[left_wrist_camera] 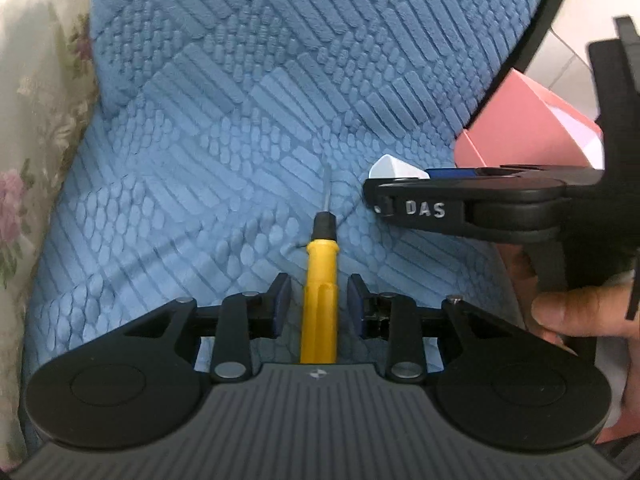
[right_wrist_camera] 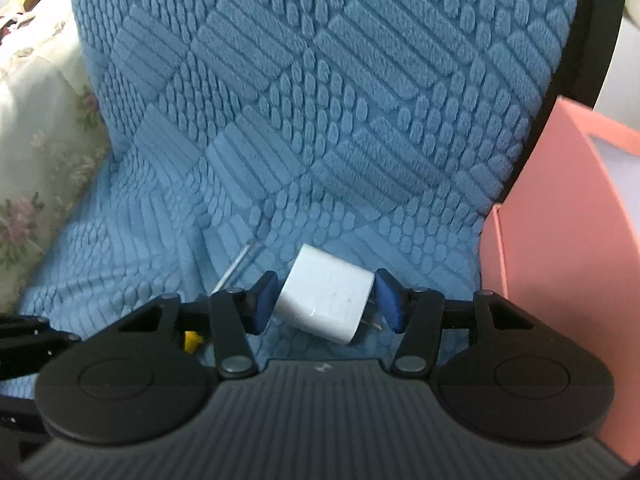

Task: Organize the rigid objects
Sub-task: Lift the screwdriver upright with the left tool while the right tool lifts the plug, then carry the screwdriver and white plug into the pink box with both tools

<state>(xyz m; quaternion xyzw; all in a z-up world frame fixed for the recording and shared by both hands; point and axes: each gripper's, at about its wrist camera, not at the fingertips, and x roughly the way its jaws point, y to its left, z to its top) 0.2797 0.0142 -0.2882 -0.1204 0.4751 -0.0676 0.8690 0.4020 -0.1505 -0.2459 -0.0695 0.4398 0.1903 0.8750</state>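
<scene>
A yellow-handled screwdriver (left_wrist_camera: 319,264) lies on the blue textured seat cover (left_wrist_camera: 240,120) with its thin shaft pointing away. My left gripper (left_wrist_camera: 319,284) straddles the handle, open, with a small gap on each side. In the right wrist view a white charger plug (right_wrist_camera: 324,292) rests tilted on the cover, prongs to the right. My right gripper (right_wrist_camera: 326,300) is shut on it, both blue pads (right_wrist_camera: 386,300) touching its sides. From the left wrist view the right gripper (left_wrist_camera: 384,196) comes in sideways from the right, with the charger (left_wrist_camera: 394,168) showing beyond its finger.
A pink open box (right_wrist_camera: 560,220) stands just right of the seat, also seen as the pink box (left_wrist_camera: 520,128). A floral cloth (left_wrist_camera: 36,120) borders the seat on the left. The black chair frame (left_wrist_camera: 532,28) curves along the right. A person's hand (left_wrist_camera: 580,312) holds the right gripper.
</scene>
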